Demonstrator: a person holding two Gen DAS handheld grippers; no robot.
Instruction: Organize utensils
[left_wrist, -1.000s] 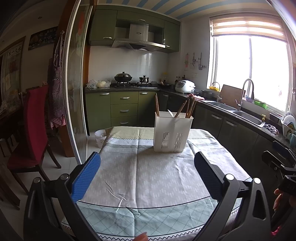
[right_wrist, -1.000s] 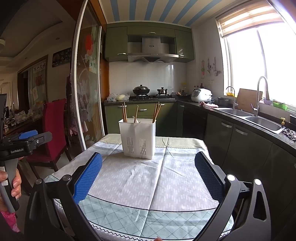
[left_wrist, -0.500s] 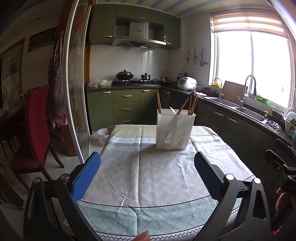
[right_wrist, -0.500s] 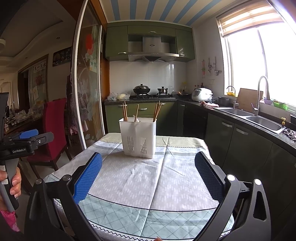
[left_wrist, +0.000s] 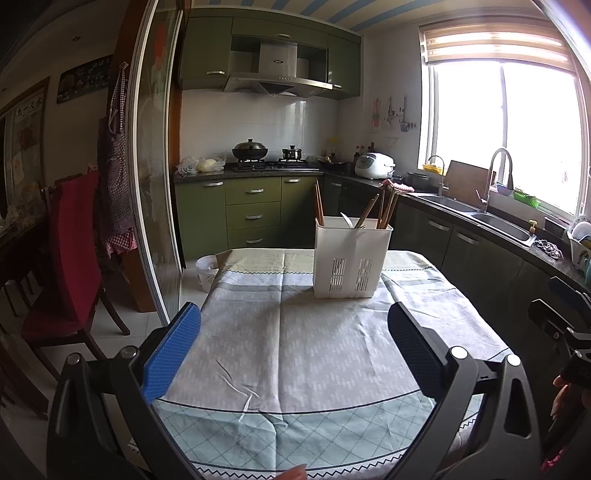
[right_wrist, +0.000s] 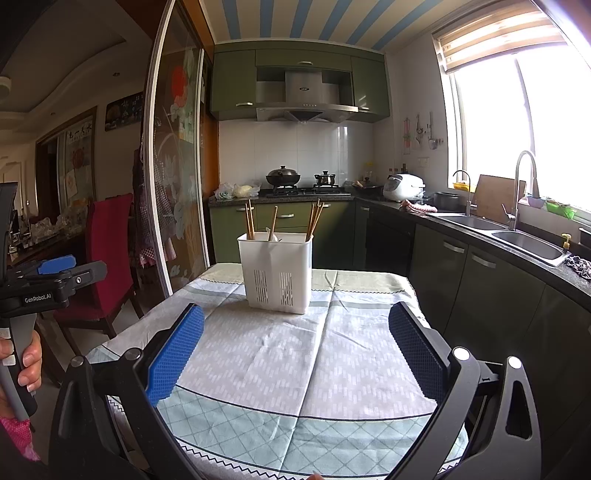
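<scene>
holder (left_wrist: 349, 258): white slotted box, upright at the far end of my table (left_wrist: 295, 350), on the cloth (right_wrist: 295, 369). chopsticks (left_wrist: 319, 206) stand in its compartments; a pale utensil tip shows among them. left gripper (left_wrist: 293, 354): pads wide apart, nothing between them, well short of the holder. right gripper (right_wrist: 295, 356): likewise released and empty. sink (right_wrist: 517, 240) on the counter to my right.

Left gripper (left_wrist: 293, 345) agape; right gripper (right_wrist: 295, 347) agape

"GenRobot.AI" is printed on the left gripper (right_wrist: 55, 275) body.
</scene>
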